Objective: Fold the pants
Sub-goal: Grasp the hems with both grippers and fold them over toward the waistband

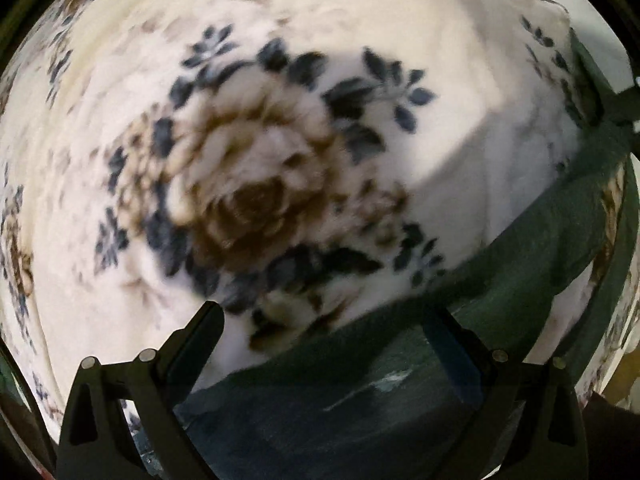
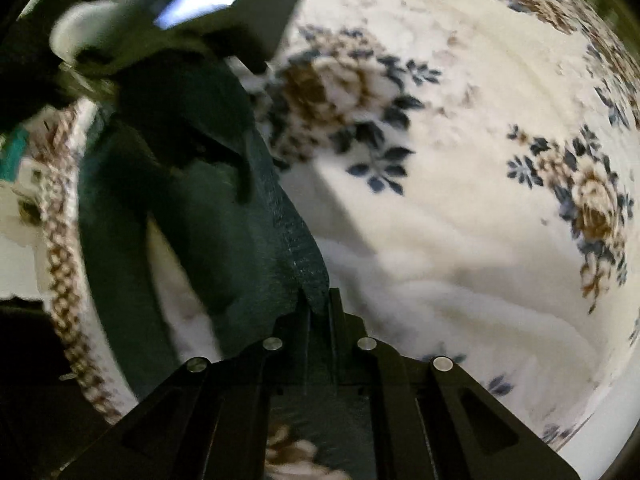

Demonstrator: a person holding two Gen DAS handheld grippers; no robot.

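Observation:
The pants (image 1: pixel 532 248) are dark green cloth, lifted above a white floral bedspread (image 1: pixel 248 184). In the left wrist view my left gripper (image 1: pixel 324 320) stands wide open, with the cloth draped between and over its fingers, most of it by the right finger (image 1: pixel 460 344). In the right wrist view my right gripper (image 2: pixel 320 304) is shut on an edge of the pants (image 2: pixel 224 208), which hang stretched toward the upper left. The left gripper's body (image 2: pixel 240 4) shows there at the top left. Both views are motion blurred.
The bedspread (image 2: pixel 460 208) with blue and brown flowers fills both views. Its patterned border (image 2: pixel 60 280) and the bed's edge lie at the left of the right wrist view, with dark space beyond.

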